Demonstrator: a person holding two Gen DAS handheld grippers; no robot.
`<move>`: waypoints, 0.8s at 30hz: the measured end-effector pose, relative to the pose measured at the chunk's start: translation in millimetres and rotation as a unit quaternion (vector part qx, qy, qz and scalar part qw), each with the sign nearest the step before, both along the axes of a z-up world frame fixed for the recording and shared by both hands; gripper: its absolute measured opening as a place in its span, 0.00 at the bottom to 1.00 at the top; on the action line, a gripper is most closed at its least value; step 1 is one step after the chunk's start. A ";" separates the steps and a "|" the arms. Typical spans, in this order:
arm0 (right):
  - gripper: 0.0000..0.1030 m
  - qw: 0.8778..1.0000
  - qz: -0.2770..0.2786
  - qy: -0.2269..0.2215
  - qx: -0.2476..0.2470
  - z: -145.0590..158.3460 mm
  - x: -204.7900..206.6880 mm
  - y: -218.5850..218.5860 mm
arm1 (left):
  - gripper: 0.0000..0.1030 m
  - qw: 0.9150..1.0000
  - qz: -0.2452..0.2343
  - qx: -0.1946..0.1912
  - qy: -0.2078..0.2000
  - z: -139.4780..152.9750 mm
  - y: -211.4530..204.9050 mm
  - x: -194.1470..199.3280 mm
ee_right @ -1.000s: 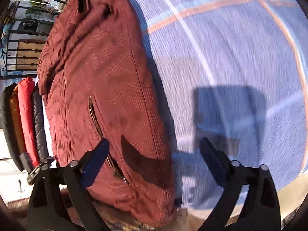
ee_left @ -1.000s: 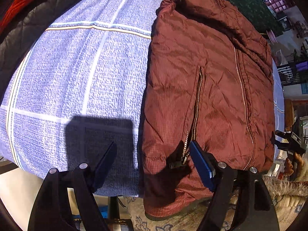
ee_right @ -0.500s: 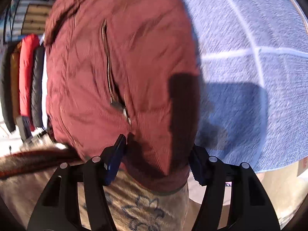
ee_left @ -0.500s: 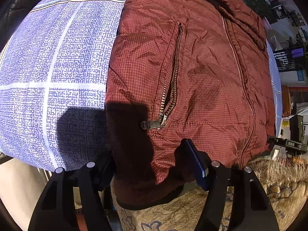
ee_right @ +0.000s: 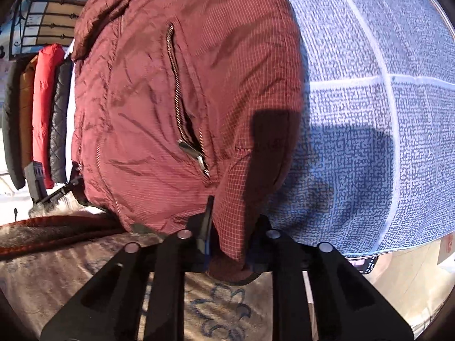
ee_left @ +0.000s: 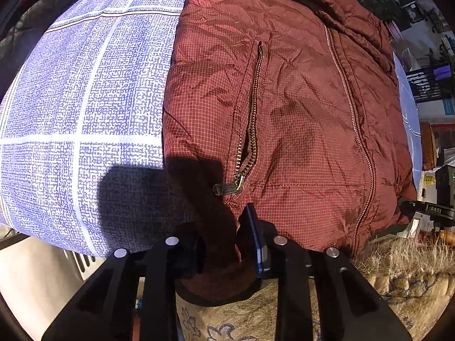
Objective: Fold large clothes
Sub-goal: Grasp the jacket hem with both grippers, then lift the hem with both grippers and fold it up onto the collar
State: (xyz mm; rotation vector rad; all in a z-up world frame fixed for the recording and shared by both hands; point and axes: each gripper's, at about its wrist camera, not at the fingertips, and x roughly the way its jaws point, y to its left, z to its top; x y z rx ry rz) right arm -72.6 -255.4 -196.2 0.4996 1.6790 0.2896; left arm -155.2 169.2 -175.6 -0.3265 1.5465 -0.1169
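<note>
The maroon jacket [ee_left: 298,108] lies flat on the blue checked sheet [ee_left: 85,99], hem at the near edge. The left gripper [ee_left: 227,244] and right gripper [ee_right: 230,241] each have jaws closing, clamped on a near hem corner

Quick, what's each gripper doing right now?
Left gripper: closing on the maroon jacket's hem corner.
Right gripper: closing on the jacket's other hem corner.

Jacket [ee_left: 298,113] was maroon with a fine pale grid; bedsheet [ee_left: 85,99] was blue-and-white speckled with white check lines; gripper pads were blue.
</note>
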 end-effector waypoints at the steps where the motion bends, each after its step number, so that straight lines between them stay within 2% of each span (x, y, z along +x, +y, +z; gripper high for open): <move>1: 0.15 1.000 0.000 -0.002 -0.001 1.8 1.7 0.7 | 0.21 1.000 0.004 -0.003 -0.002 2.0 -0.4 2.3; 5: 0.13 1.000 0.004 -0.020 -0.005 15.7 11.3 8.8 | 0.16 1.000 -0.002 -0.006 -0.020 15.2 0.0 12.0; 13: 0.11 0.996 0.004 -0.084 0.027 63.1 55.1 23.9 | 0.14 0.995 -0.026 -0.029 -0.095 64.0 -8.4 55.4; 18: 0.11 0.988 0.011 -0.149 0.032 101.2 107.0 32.3 | 0.14 0.988 -0.035 -0.020 -0.152 90.1 -7.0 107.2; 21: 0.11 0.982 0.014 -0.186 0.019 120.3 146.7 31.7 | 0.14 0.984 -0.028 -0.010 -0.177 101.9 3.0 149.5; 24: 0.11 0.975 0.015 -0.224 -0.007 138.2 190.7 24.2 | 0.14 0.978 -0.030 0.017 -0.204 114.9 7.7 193.1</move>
